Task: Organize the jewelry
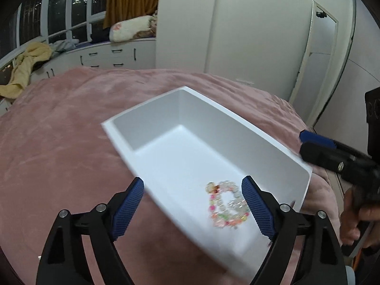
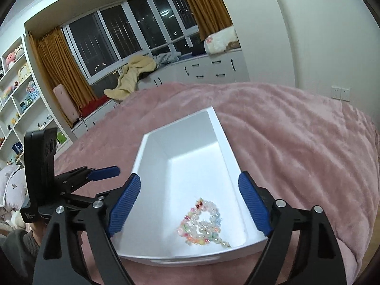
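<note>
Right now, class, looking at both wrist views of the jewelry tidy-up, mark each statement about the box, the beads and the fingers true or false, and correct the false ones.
1. The beaded bracelet lies inside the white box. True.
2. The white box sits on a wooden desk. False: it rests on a pink blanket.
3. The left gripper holds the bracelet between its fingers. False: its fingers stand open, pressing on nothing.
4. The right gripper is open. True.
5. The far end of the box is filled with rings. False: that end is bare.

white box (image 2: pixel 220 128) | pastel multicolour beads (image 2: pixel 201 225) | pink blanket (image 2: pixel 296 130) | blue ribbed fingers (image 2: pixel 125 204)
</note>
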Tool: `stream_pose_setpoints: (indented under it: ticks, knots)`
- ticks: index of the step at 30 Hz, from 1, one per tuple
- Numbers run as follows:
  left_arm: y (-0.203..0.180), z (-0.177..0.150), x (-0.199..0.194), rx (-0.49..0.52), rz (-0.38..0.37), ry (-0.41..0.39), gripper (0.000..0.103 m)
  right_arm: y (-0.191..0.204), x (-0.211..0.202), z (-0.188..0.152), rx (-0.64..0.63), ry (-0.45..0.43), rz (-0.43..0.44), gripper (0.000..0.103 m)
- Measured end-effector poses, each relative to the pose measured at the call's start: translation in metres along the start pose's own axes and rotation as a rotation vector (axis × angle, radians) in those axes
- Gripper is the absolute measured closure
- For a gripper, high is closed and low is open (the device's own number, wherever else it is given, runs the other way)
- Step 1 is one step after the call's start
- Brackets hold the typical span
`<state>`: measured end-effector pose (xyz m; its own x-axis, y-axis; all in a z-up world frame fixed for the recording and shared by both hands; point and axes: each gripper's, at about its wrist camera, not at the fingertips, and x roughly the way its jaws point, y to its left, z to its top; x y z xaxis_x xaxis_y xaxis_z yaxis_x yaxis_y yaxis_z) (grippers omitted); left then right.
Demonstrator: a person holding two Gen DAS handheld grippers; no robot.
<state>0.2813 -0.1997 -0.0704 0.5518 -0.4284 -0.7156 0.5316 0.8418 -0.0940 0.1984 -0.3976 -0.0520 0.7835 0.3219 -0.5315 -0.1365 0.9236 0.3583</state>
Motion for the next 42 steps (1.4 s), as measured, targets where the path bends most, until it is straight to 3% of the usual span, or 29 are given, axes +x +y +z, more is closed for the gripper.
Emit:
stream_pose_setpoints:
  ticks: [3, 10, 25, 33, 40, 42]
  knots:
    - [0.013, -0.006, -0.025, 0.002, 0.03, -0.025, 0.01, 0.017, -0.004, 0.004, -0.03, -0.006, 0.003, 0.015]
    - [0.045, -0.031, -0.072, -0.003, 0.096, -0.048, 0.01, 0.061, -0.001, 0.008, -0.096, -0.012, 0.025, 0.011]
    - [0.138, -0.1, -0.134, -0.098, 0.23, -0.052, 0.01, 0.151, 0.028, 0.004, -0.214, 0.009, 0.107, 0.01]
    - [0.189, -0.13, -0.151, -0.178, 0.309, -0.062, 0.01, 0.199, 0.069, -0.028, -0.297, 0.106, 0.189, 0.01]
    - [0.219, -0.144, -0.122, -0.227, 0.314, -0.001, 0.011, 0.241, 0.119, -0.084, -0.387, 0.234, 0.258, 0.01]
    - [0.225, -0.146, -0.112, -0.237, 0.311, 0.018, 0.019, 0.248, 0.131, -0.099, -0.397, 0.272, 0.286, 0.01]
